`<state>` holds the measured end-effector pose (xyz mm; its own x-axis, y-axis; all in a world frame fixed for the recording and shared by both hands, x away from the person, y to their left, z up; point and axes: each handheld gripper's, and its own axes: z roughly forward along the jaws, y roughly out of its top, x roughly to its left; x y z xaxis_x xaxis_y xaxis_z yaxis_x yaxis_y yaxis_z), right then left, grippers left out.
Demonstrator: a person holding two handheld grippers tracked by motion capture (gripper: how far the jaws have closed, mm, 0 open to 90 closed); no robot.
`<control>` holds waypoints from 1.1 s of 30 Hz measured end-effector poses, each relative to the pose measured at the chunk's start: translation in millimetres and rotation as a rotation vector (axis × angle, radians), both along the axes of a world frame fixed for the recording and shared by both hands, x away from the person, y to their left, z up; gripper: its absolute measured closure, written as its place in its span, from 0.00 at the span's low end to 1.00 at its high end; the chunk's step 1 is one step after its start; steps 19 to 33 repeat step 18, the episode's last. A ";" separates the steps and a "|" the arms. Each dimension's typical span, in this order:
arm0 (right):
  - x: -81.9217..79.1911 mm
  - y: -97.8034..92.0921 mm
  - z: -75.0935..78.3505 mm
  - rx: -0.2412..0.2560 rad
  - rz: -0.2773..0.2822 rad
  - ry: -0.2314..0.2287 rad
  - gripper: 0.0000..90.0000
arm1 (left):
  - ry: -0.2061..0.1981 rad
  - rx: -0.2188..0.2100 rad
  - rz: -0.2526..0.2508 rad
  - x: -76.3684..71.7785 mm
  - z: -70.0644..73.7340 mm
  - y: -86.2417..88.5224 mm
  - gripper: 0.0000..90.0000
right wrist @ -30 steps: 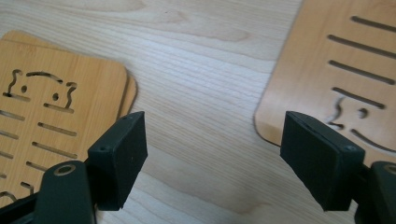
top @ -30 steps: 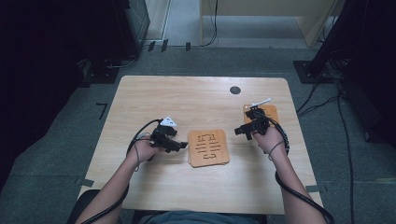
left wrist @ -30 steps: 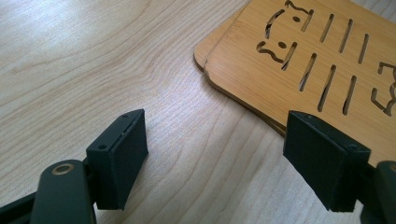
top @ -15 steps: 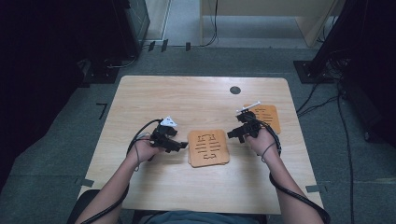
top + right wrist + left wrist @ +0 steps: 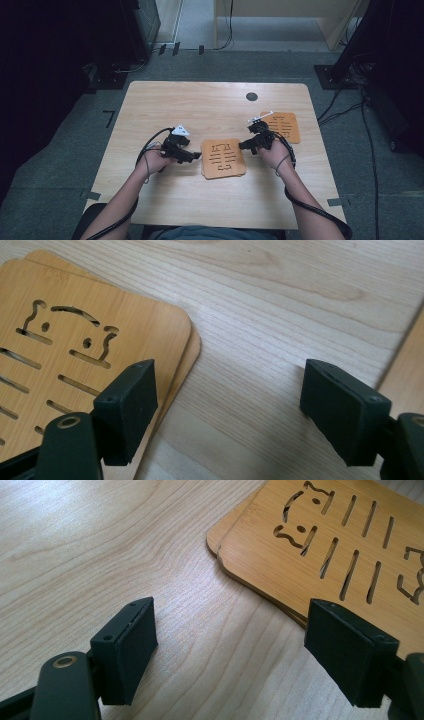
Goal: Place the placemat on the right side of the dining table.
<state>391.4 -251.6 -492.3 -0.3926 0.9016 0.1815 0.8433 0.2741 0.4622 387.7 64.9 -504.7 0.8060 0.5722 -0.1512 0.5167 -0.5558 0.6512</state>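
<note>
A stack of two bamboo boards (image 5: 223, 158) with cat-shaped cut-outs and slots lies at the table's middle. A single similar board (image 5: 282, 126) lies further right. My left gripper (image 5: 192, 156) sits just left of the stack, open, and nothing is between its jaws. In the left gripper view the gripper (image 5: 235, 630) hovers over bare wood, with the stack (image 5: 320, 540) at the upper right. My right gripper (image 5: 243, 146) is at the stack's right edge, open and empty. In the right gripper view (image 5: 227, 390) the stack's corner (image 5: 75, 355) lies by the left jaw, and the single board's edge (image 5: 411, 347) is at the right.
The light wooden table (image 5: 200, 110) has a round black grommet (image 5: 252, 96) near its far edge. Cables trail from both grippers along the person's forearms. Dark equipment and grey floor surround the table.
My right gripper has moved left and nearer, from over the single board to the right edge of the centre stack. The left gripper has stayed put.
</note>
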 end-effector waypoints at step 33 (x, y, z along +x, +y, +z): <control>-2.3 1.5 -3.9 0.018 0.061 -0.031 0.16 | -0.006 -0.007 -0.002 -0.7 -1.0 -0.1 0.21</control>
